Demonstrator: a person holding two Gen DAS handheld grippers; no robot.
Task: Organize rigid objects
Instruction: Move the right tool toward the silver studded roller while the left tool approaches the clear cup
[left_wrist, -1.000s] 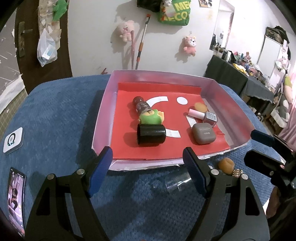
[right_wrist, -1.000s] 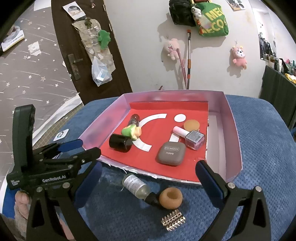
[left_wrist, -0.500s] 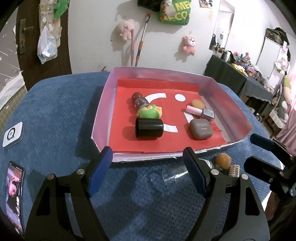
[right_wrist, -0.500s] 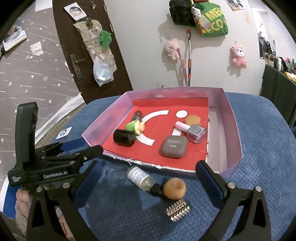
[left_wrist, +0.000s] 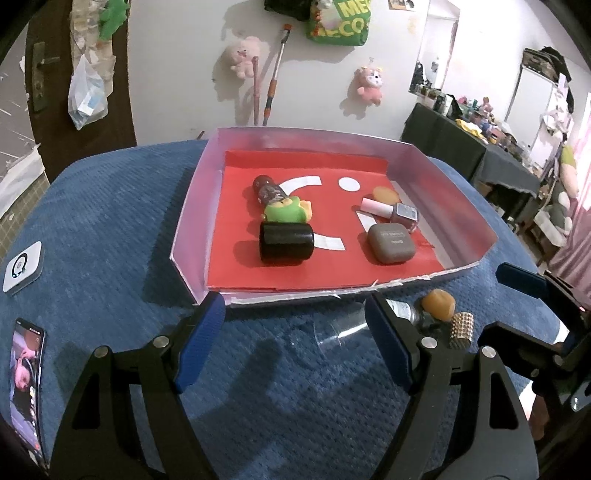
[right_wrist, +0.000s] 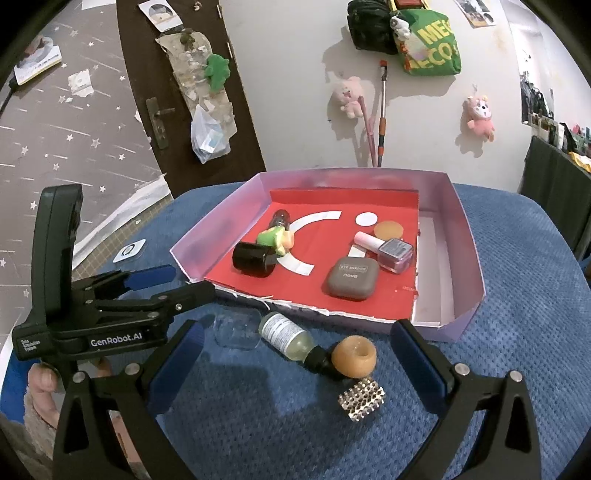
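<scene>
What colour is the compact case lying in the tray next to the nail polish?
Grey-brown; the compact case shows best in the right wrist view.

Both tongs hang wide apart and grip nothing: left tongs (left_wrist: 295, 332) fill the lower frame, right tongs (right_wrist: 295, 350) likewise.

Glossy black jar (left_wrist: 286, 242) (matt grey case (left_wrist: 391, 243)) on waffle-textured cloth (left_wrist: 110, 221).
</scene>
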